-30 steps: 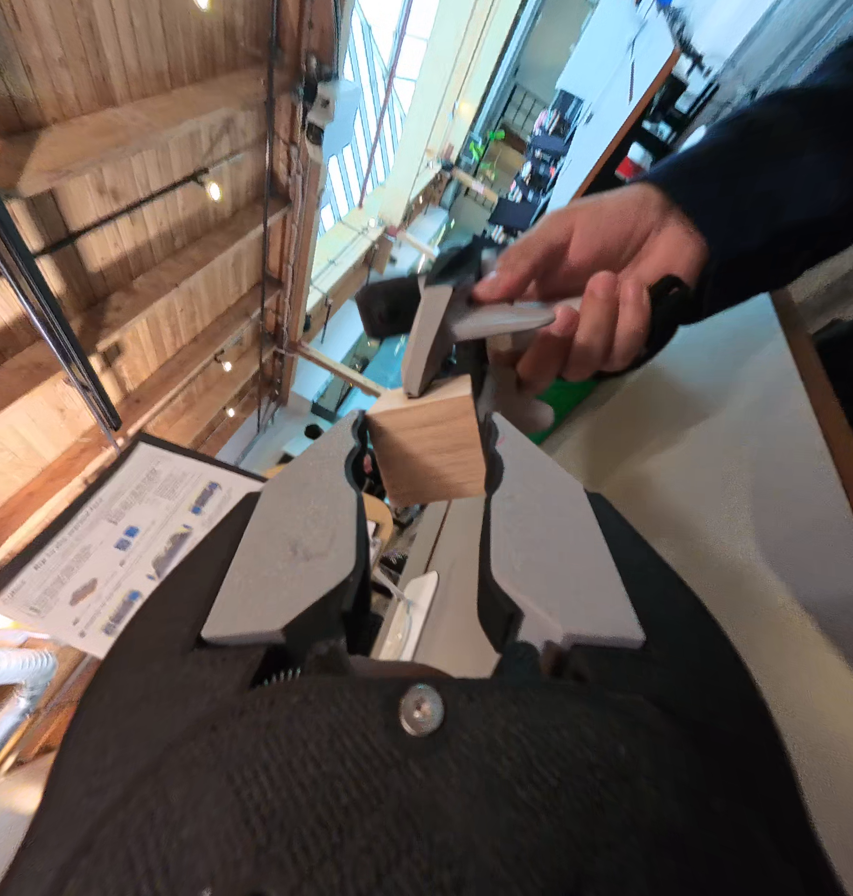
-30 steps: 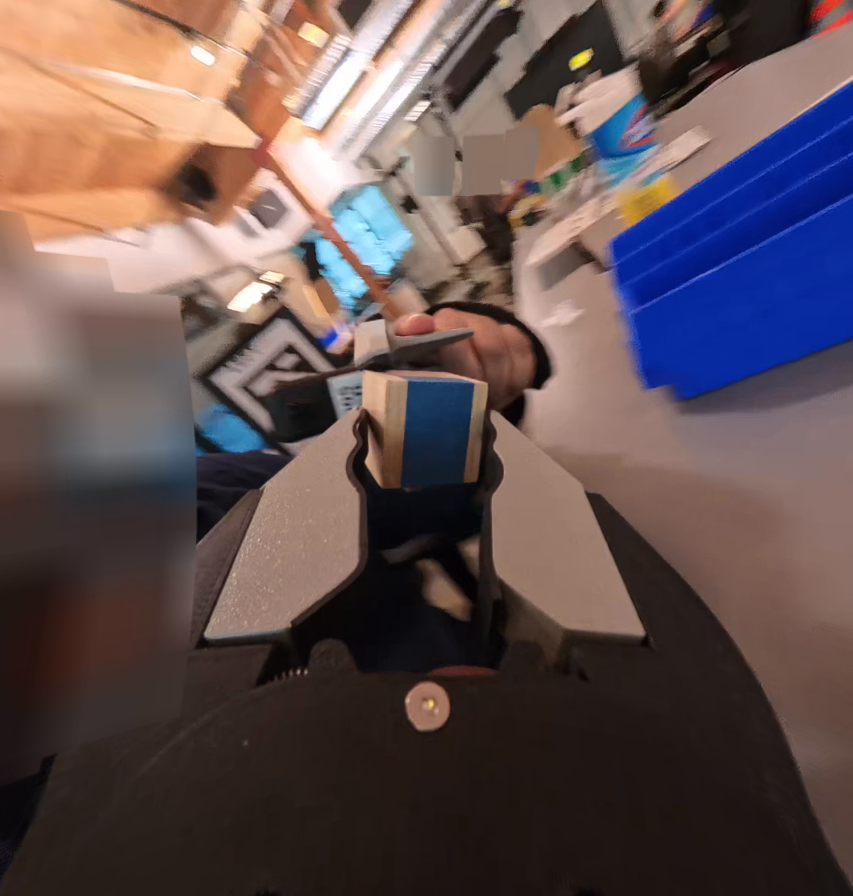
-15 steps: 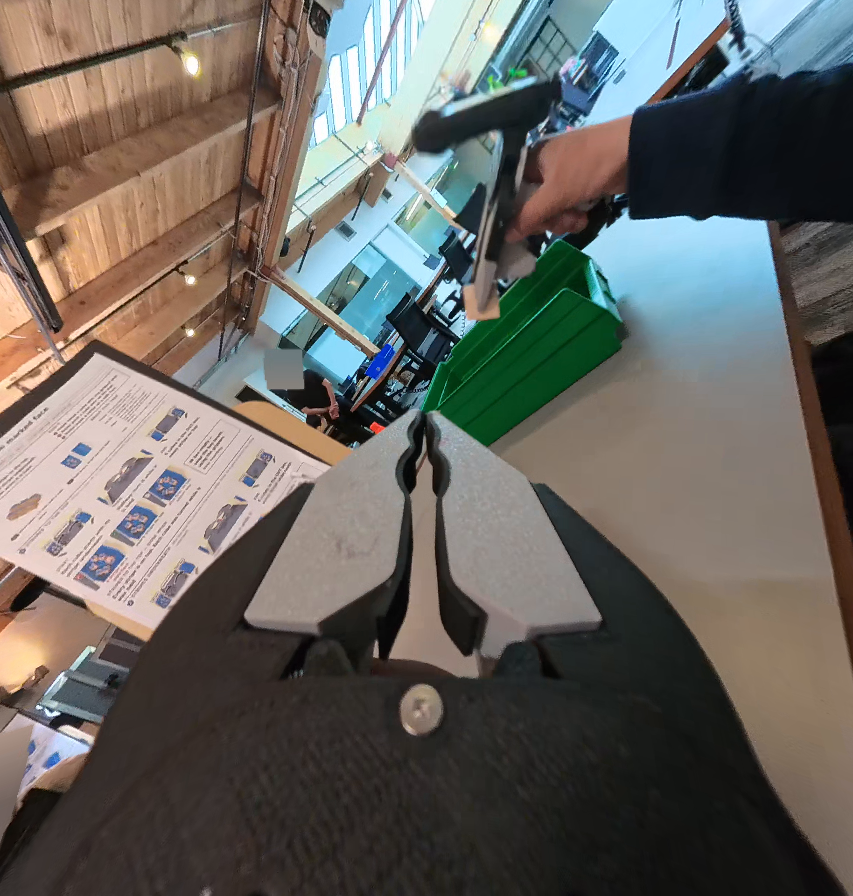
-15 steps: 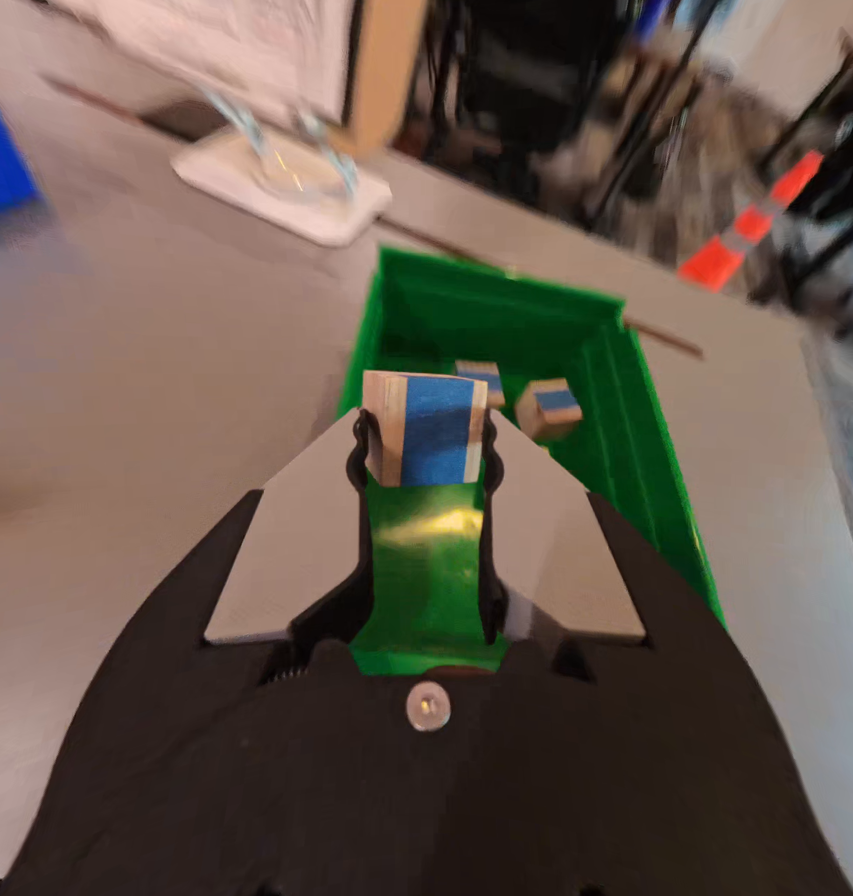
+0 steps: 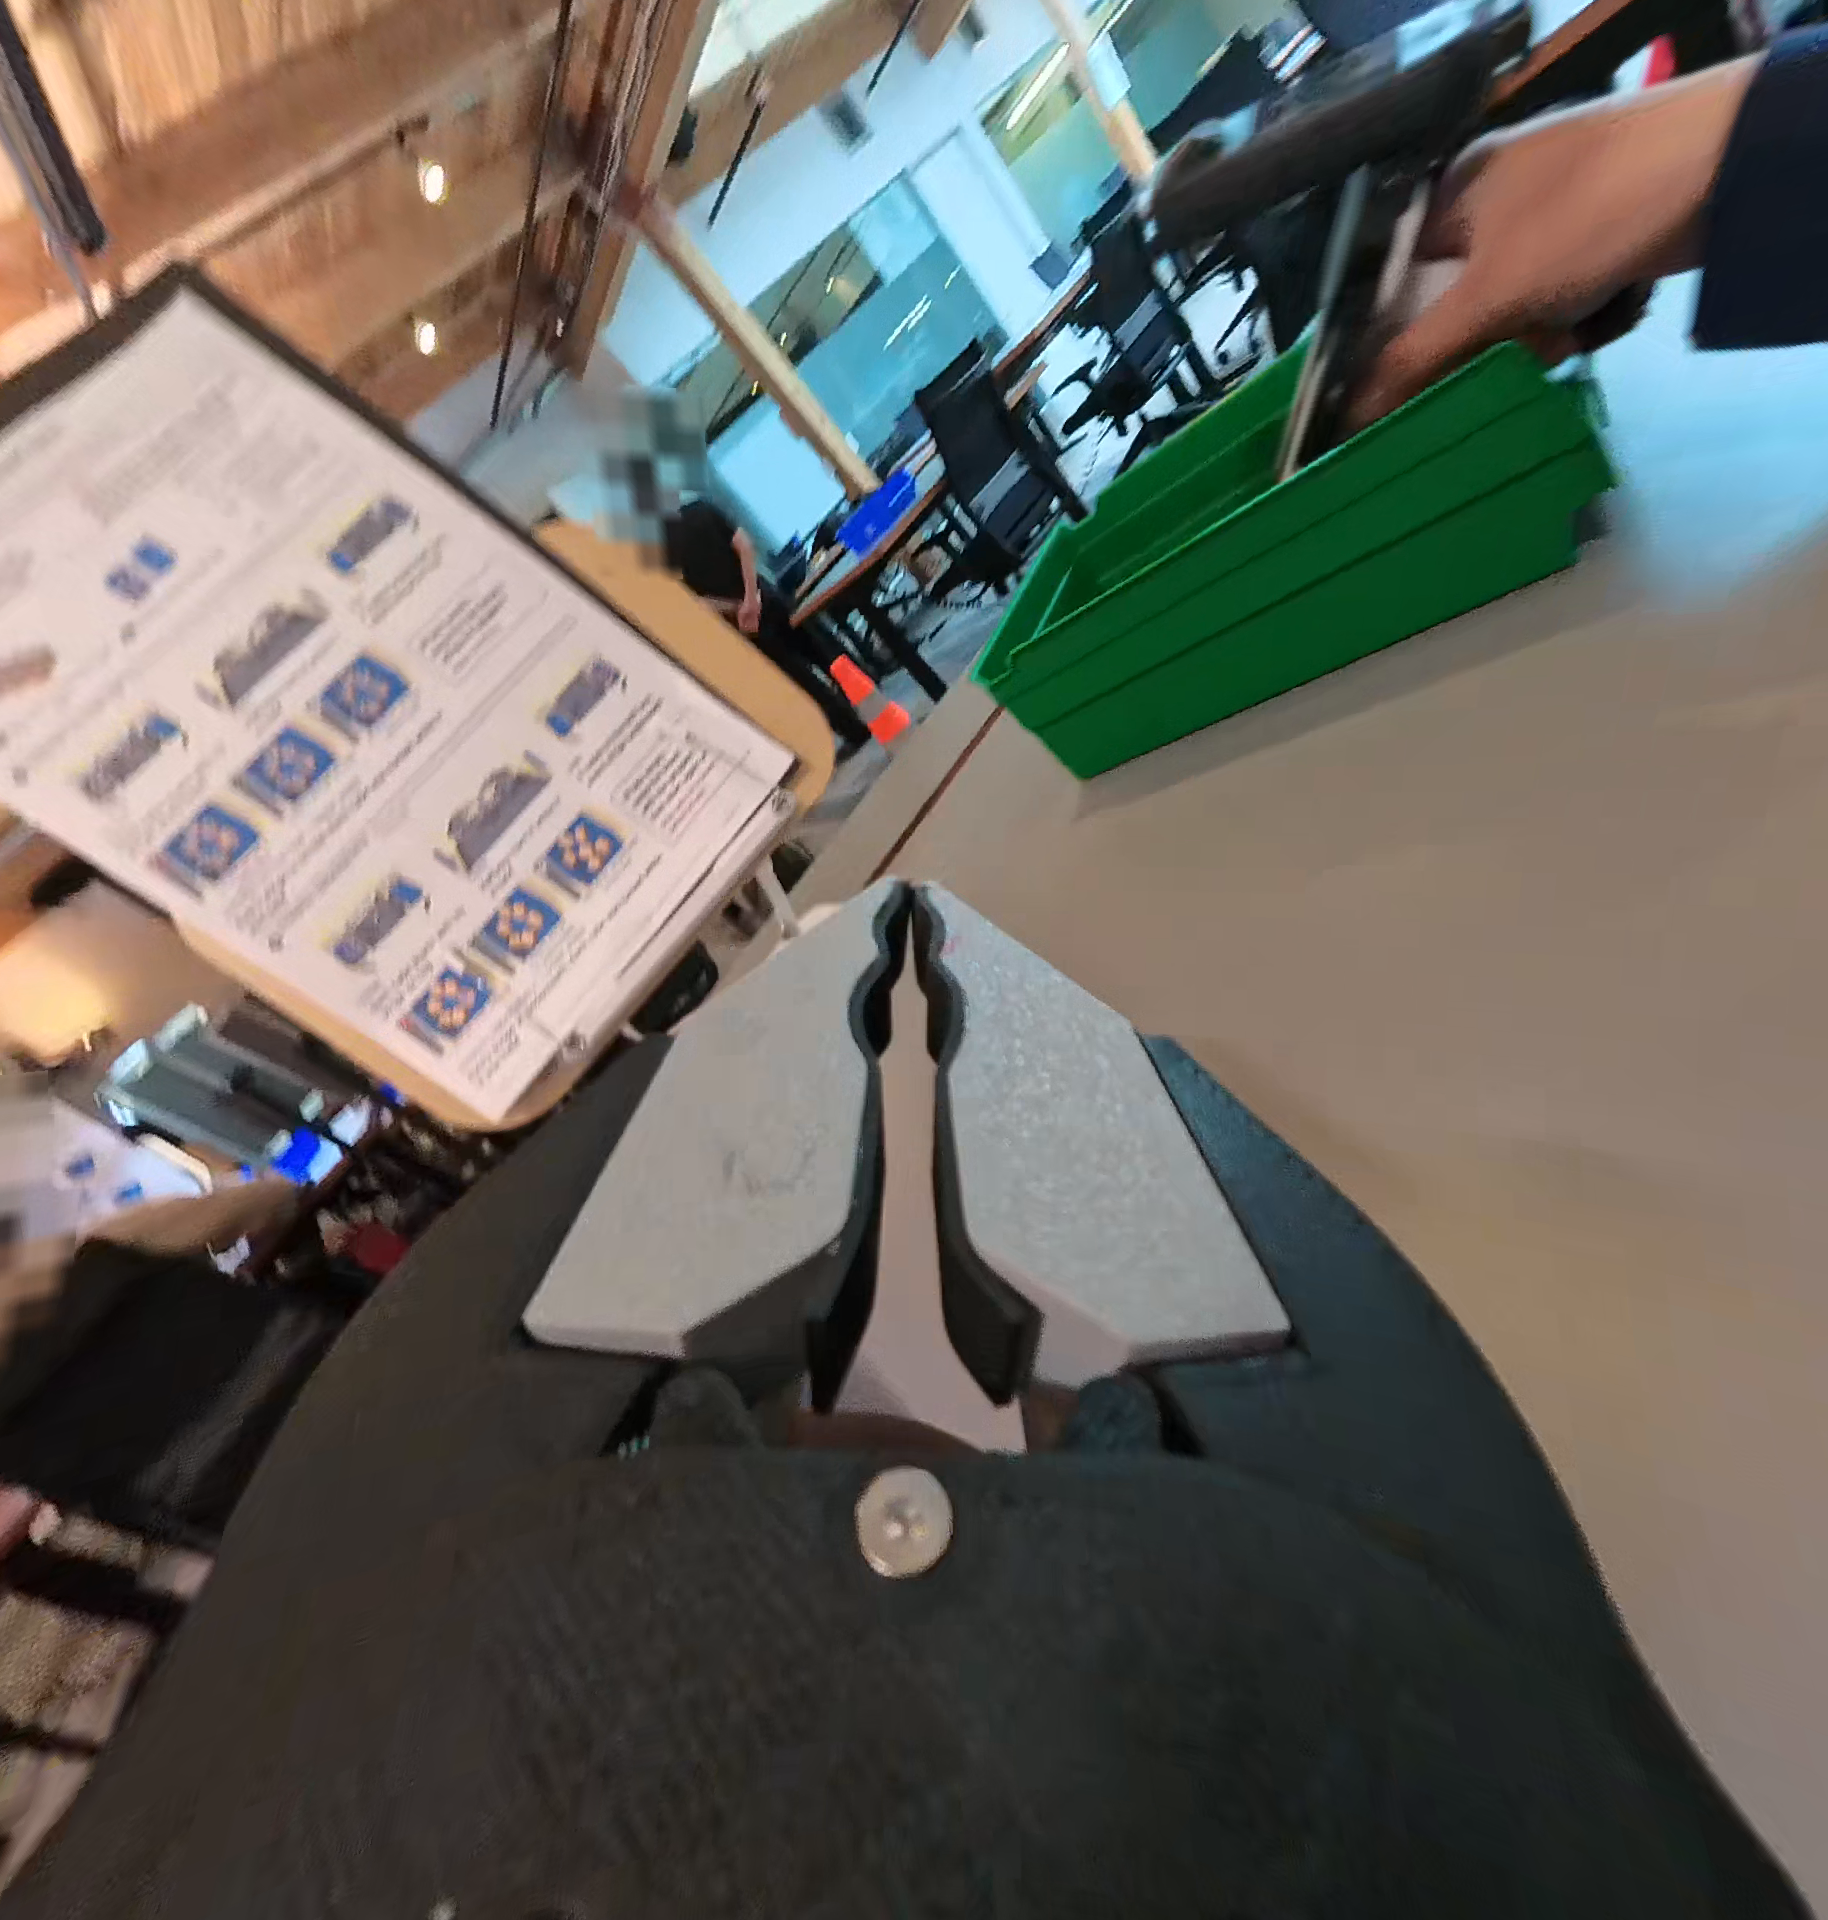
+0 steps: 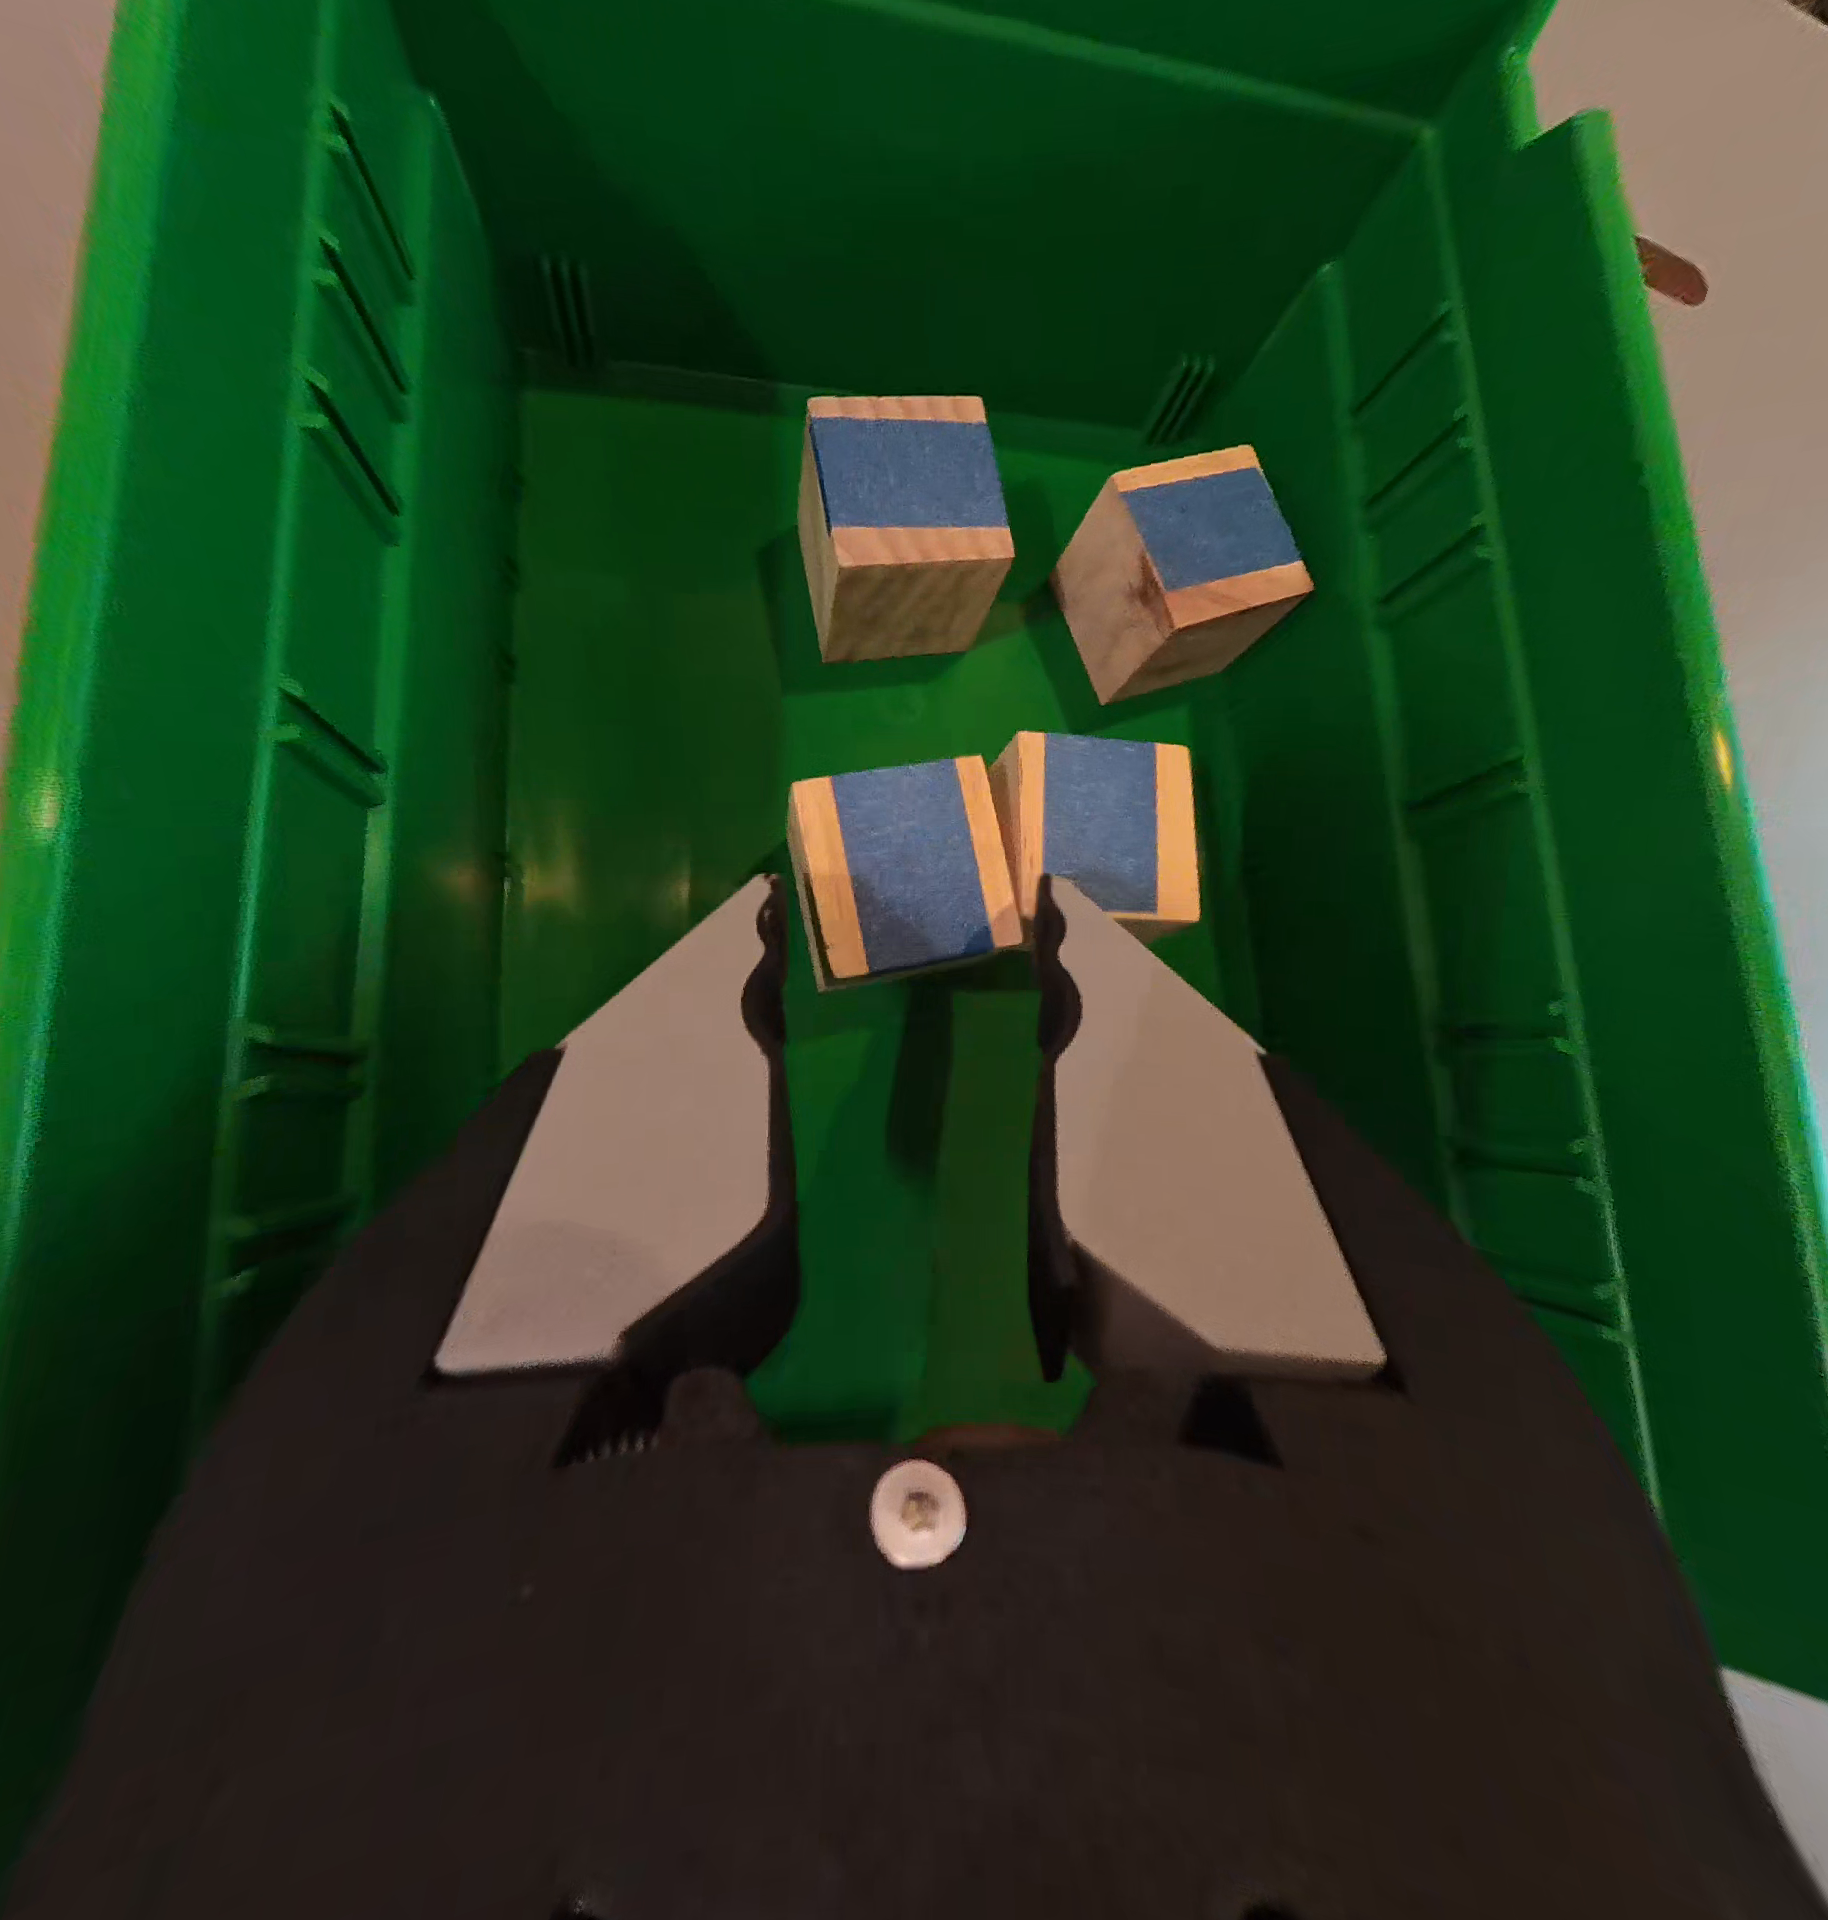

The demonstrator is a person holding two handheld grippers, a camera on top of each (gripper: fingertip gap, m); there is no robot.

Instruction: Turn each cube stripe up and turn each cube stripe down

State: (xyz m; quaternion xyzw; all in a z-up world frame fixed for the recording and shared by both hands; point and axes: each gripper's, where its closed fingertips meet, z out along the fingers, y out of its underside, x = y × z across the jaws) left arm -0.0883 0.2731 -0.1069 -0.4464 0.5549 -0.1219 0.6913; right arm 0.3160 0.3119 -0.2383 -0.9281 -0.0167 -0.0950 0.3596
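Lately the scene shifted from a mid-air hand-over to placing. A second ago both tools met on one cube above the table, the left gripper clamping it plain side toward its camera and the right taking it with the blue stripe facing its own. Half a second ago the left had let go and the right carried the cube toward the bin.

At this moment:
- Left gripper (image 5: 910, 904) was empty, jaws drawn in to a thin slit, hanging over the bare table (image 5: 1409, 1039), well apart from the bin (image 5: 1305, 613). A board (image 5: 318, 727) of printed sheets stood off to its left.
- Right gripper (image 6: 902, 904) was down inside the bin (image 6: 266, 727), seen from the left view with the hand (image 5: 1544, 208) dipping over the rim.
- Cube (image 6: 905, 868) sat between the right fingertips, stripe up, a little skewed to the jaws. The jaws stood at about the cube's width; whether they gripped or had just let go, I could not tell.
- Its right edge touched or nearly touched a neighbour cube (image 6: 1097, 821), also stripe up.
- Two far cubes (image 6: 905, 520) (image 6: 1185, 566) lay beyond, apart from the near pair, both stripe up.

Reading: the regrasp between tools looked to have served to bring the stripe to the top. All four cubes visible in the bin showed stripe up, so that half of the task seemed done or nearly so, pending release. The stripe-down half appeared still ahead. Risk noted: opening wide could nudge the neighbour.
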